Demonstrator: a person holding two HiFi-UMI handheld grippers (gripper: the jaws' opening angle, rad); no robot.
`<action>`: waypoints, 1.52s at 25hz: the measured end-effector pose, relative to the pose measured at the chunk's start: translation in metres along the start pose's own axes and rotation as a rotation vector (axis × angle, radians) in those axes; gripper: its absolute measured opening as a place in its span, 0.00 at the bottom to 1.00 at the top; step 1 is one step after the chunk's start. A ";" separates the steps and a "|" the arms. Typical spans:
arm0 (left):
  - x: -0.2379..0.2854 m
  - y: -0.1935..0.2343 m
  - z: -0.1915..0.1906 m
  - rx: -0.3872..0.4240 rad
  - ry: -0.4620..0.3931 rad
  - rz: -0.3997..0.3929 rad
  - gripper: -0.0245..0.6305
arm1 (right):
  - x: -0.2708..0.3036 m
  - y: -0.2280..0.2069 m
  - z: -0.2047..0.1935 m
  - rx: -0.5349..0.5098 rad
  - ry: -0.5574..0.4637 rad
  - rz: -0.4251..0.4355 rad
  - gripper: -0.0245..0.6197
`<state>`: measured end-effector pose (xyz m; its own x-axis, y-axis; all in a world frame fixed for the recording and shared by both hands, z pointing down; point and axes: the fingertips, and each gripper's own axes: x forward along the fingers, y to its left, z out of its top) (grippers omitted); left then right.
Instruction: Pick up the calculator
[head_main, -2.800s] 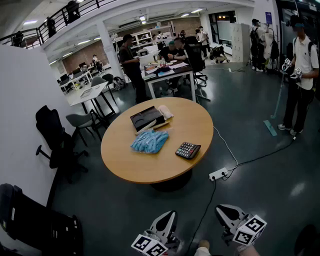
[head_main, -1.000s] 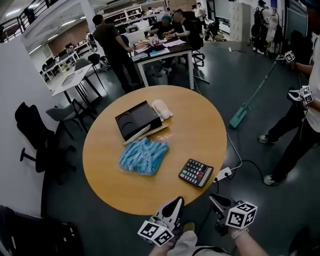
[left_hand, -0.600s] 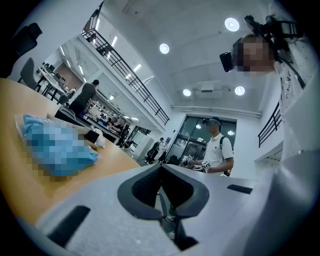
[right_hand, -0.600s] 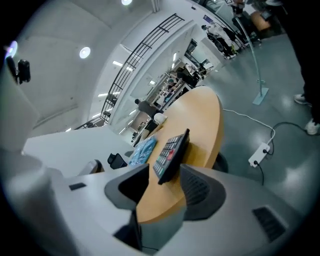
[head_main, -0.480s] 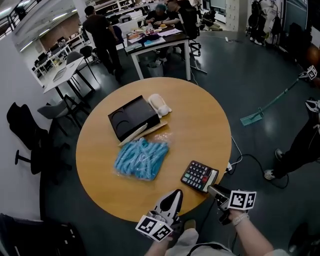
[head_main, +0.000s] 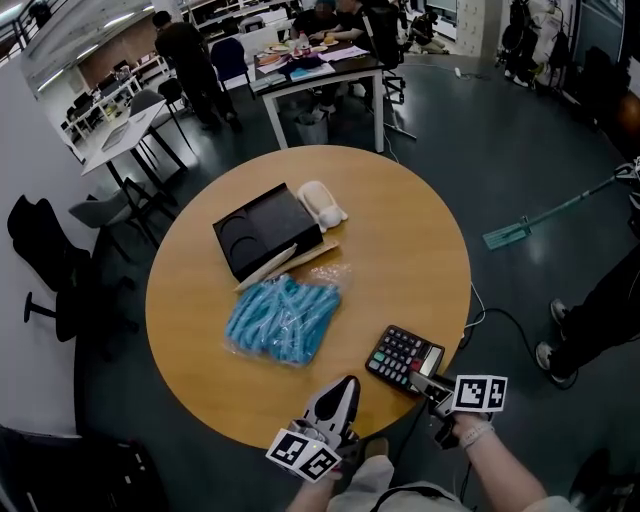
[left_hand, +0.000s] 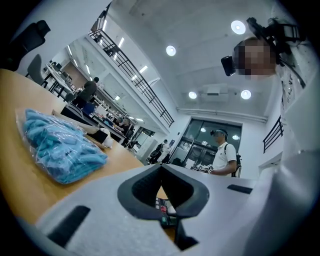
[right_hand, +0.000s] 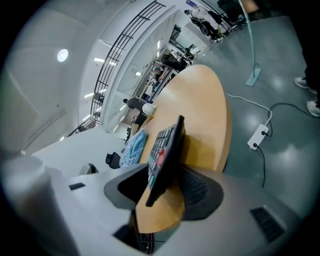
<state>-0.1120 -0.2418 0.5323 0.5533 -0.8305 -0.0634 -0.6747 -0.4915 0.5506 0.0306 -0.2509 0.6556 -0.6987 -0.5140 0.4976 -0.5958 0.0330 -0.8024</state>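
Right tongs set about the calculator at the near right edge of the bench – not yet lifted.

The calculator (head_main: 403, 358) lies keys up on the round wooden bench (head_main: 420, 250), close to its near right rim. The right tongs (head_main: 432, 386) stand apart, one jaw on either side of the calculator's near end; in the right gripper view the calculator (right_hand: 162, 150) sits between them, with bare bench showing between it and one jaw, so no clamp is made. The left tongs (head_main: 340, 395) hover over the near rim, jaws together at the tips and holding nothing. Left of the calculator lies a clear bag of blue items (head_main: 282, 318); beyond it – toward the far side – a black tray (head_main: 262, 230) and a white bundle (head_main: 322, 205).
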 end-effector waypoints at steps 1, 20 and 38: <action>0.001 0.001 0.000 -0.004 0.001 0.001 0.04 | 0.002 0.002 -0.001 -0.005 0.013 0.007 0.33; -0.006 0.014 0.012 0.026 -0.021 0.062 0.04 | -0.004 0.046 0.011 0.105 0.010 0.154 0.16; -0.019 -0.016 0.023 0.039 -0.051 0.008 0.04 | -0.061 0.156 0.038 0.083 -0.127 0.264 0.16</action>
<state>-0.1234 -0.2241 0.5057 0.5230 -0.8462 -0.1019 -0.6980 -0.4939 0.5185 -0.0048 -0.2468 0.4883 -0.7669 -0.6002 0.2271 -0.3619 0.1123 -0.9254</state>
